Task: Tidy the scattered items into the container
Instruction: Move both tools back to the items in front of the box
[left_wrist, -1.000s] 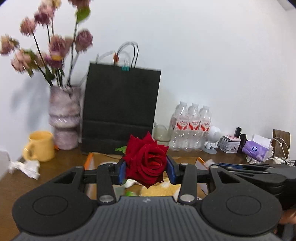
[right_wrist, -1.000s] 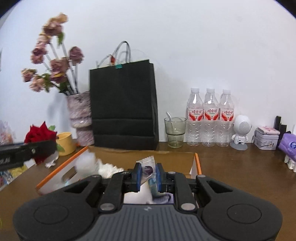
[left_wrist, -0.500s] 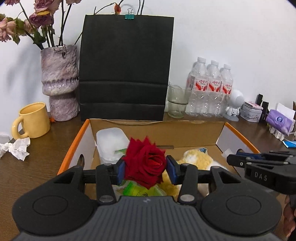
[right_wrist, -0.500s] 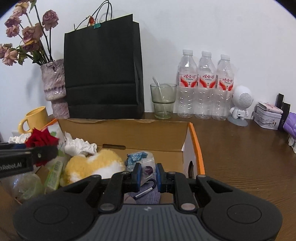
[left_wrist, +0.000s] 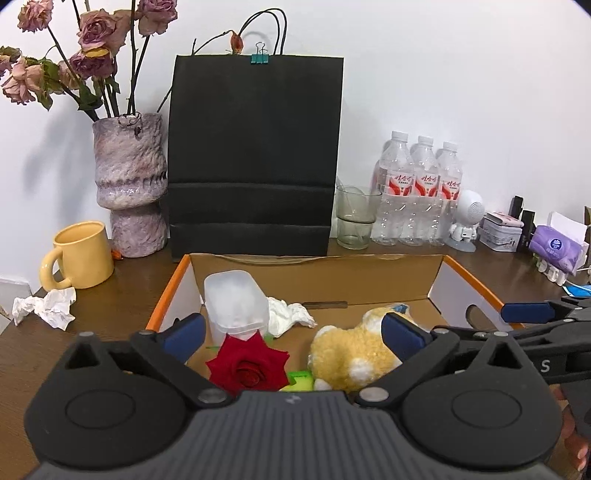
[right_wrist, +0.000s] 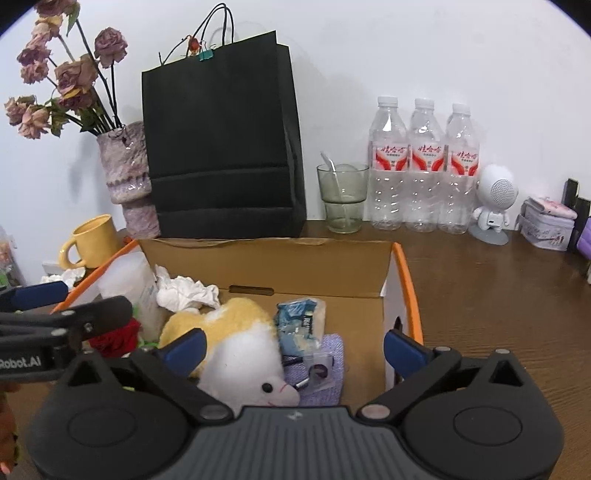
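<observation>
Brown wooden table (left_wrist: 110, 317) against a white wall (left_wrist: 443, 92), left to right: yellow mug (left_wrist: 79, 254), vase (left_wrist: 129, 184), black paper bag (left_wrist: 255, 155), glass (left_wrist: 352, 218), three water bottles (left_wrist: 417, 192). Cardboard box (left_wrist: 369, 280), long axis left–right, open top up, holds a red rose (left_wrist: 248, 369), bloom facing up, and a plush toy (left_wrist: 351, 360). Left gripper (left_wrist: 291, 334) and right gripper (right_wrist: 293, 347): jaws opening wide over the box, nothing clamped.
</observation>
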